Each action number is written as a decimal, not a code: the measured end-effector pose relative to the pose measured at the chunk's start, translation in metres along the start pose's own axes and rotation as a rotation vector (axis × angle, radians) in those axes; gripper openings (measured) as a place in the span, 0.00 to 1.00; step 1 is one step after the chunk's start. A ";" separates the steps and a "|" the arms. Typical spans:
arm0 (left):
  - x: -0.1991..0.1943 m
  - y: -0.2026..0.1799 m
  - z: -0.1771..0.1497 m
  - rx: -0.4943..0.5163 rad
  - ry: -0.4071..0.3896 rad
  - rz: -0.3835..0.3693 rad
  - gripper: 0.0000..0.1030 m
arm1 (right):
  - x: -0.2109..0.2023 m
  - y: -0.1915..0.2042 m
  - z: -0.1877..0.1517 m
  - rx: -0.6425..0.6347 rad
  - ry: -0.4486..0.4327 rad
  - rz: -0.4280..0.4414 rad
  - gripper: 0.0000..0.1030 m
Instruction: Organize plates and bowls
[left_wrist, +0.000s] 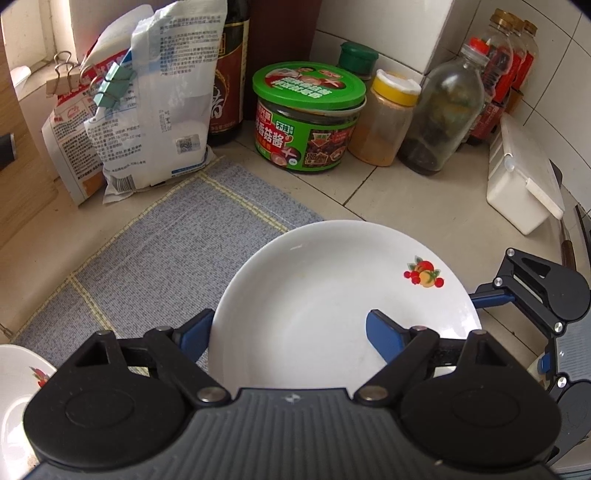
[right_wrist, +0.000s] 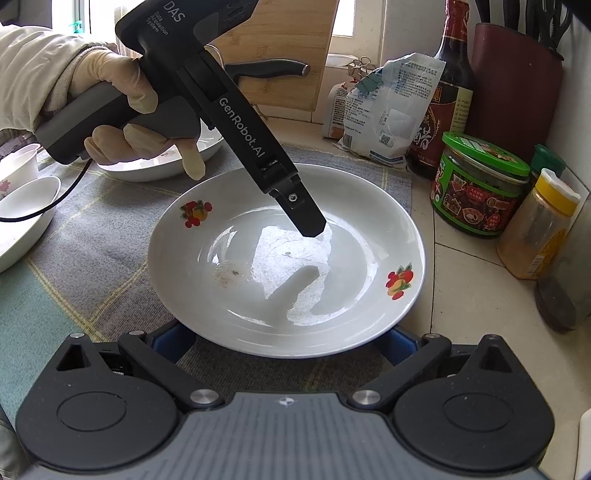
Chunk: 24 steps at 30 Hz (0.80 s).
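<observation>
- The white plate (right_wrist: 284, 258), marked with fruit motifs, lay on the grey woven mat (right_wrist: 92, 229) on the table (right_wrist: 476, 306).
- The left gripper (left_wrist: 291, 332) straddled the plate's near rim: one blue finger (left_wrist: 384, 334) stood over the plate's hollow, the other outside the rim over the mat. The fingers stood wide; no pad was seen pressing on the plate.
- In the right wrist view, a gloved hand (right_wrist: 129, 110) held that left gripper tilted down, its tip over the plate's centre.
- The right gripper (right_wrist: 284, 343) sat at the plate's opposite rim, its blue fingers wide and showing at either side beneath the rim; contact could not be confirmed.
- Beyond the left fingers stood a green-lidded jar (left_wrist: 306, 118), a yellow-capped jar (left_wrist: 388, 118) and clipped bags (left_wrist: 147, 103).
- Further white dishes (right_wrist: 22, 210) lay left of the right fingers.
</observation>
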<state>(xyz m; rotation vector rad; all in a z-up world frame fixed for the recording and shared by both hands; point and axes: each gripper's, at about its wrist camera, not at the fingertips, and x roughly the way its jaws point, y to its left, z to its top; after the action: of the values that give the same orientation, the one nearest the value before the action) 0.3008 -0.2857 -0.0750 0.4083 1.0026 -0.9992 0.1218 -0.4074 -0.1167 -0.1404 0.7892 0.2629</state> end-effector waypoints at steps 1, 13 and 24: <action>-0.005 -0.001 0.000 0.000 -0.009 0.003 0.85 | -0.002 0.000 -0.001 0.003 -0.003 0.001 1.00; -0.080 -0.017 -0.028 -0.022 -0.113 0.106 0.88 | -0.025 0.017 -0.002 0.050 0.012 -0.061 1.00; -0.135 -0.026 -0.095 -0.136 -0.182 0.190 0.88 | -0.048 0.048 -0.001 0.102 -0.010 -0.076 1.00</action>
<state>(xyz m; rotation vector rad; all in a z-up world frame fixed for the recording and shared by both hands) 0.2077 -0.1653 -0.0053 0.2884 0.8444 -0.7772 0.0750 -0.3701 -0.0847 -0.0727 0.7840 0.1513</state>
